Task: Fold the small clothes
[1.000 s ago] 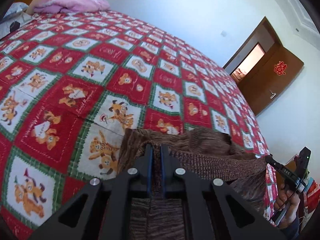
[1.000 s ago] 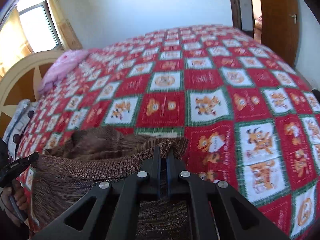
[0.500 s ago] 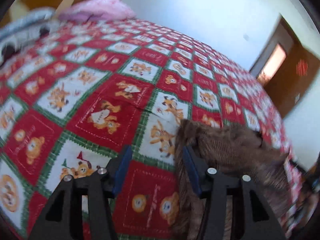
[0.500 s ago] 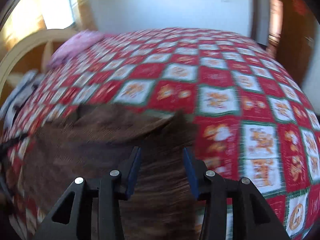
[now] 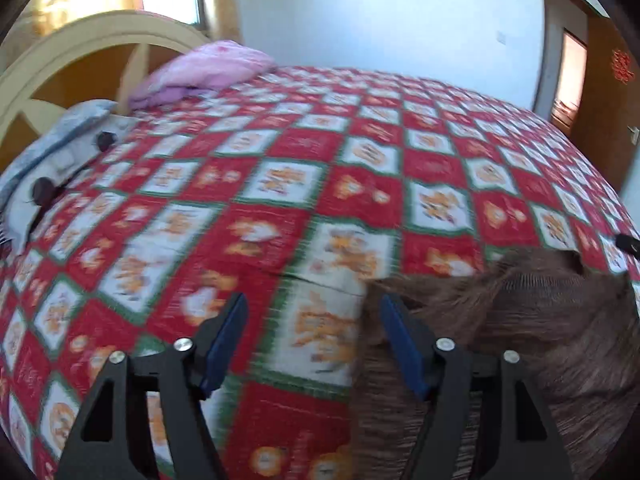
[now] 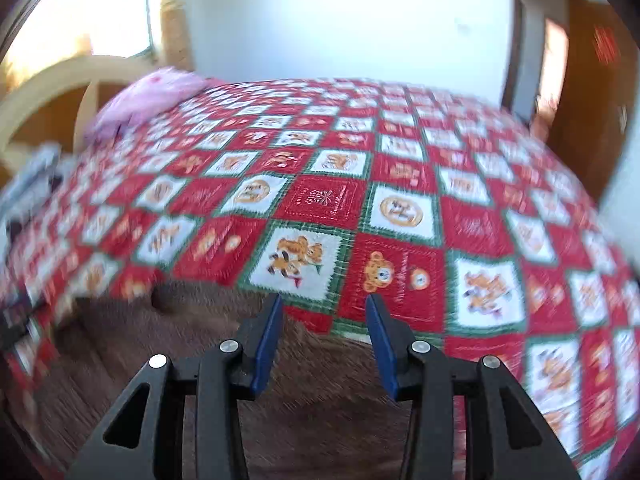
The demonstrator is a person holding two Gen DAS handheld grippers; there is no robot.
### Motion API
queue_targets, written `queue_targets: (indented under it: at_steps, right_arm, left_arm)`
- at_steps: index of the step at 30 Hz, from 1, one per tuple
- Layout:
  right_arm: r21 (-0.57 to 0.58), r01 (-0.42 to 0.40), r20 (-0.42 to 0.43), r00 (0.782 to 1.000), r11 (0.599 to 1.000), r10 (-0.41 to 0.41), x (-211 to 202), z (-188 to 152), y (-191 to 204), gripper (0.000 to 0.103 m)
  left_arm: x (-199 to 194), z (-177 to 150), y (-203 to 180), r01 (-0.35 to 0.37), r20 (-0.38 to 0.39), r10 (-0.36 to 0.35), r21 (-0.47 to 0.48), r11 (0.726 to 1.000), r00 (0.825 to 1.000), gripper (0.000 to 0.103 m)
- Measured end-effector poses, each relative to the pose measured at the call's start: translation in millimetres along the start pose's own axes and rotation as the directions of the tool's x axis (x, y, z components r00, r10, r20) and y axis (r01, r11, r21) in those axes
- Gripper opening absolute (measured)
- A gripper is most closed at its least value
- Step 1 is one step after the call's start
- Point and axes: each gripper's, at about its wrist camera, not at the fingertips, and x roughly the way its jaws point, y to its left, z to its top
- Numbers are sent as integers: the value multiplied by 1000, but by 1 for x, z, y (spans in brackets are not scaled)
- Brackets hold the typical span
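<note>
A brown knitted garment [image 5: 520, 340] lies on the red, white and green patterned bedspread [image 5: 280, 184]. In the left wrist view it fills the lower right, and my left gripper [image 5: 314, 320] is open and empty at its left edge, with the right finger against the cloth. In the right wrist view the garment [image 6: 180, 344] lies at the lower left and under my right gripper [image 6: 323, 316], which is open and empty above its far right corner. Both views are blurred.
A pink pillow [image 5: 204, 72] lies at the head of the bed by the cream headboard [image 5: 88, 48]. A grey garment with dark buttons [image 5: 60, 152] lies at the left edge. A brown door [image 5: 608, 92] stands at the right.
Both grippers were shut on the brown garment's edge a second ago. They have opened, let it go onto the bed and swung away, the left to the left.
</note>
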Motion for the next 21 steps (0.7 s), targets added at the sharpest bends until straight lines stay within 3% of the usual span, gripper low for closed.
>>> queue_targets:
  at_steps: [4,9,14,18,21]
  right_arm:
    - [0,-101,-35,994,995,101,-10,-29,-17,44]
    - [-26,-105,-84,991,994,103,-7,-46,-27,44]
    - [-45,-239,-115,966,970,233,-9,-49,-10,44]
    - [-157,-207,-132,973,966,187,2,-49,21,44]
    - [-135,-222,-127,970,966,205,6,-46,19,44]
  left_arm:
    - [1,-13,6,-22,-9,23,66,998,1000,75]
    - [-13,-21,-12,92,6,-93,95,991,996,75]
    - [-27,-28,-44,159,46,-173,220,962,984,75]
    - [-15,-28,-55,144,33,-157,254,956,987,75]
    - [-16,-21,-56,132,35,-145,237,962,989,75]
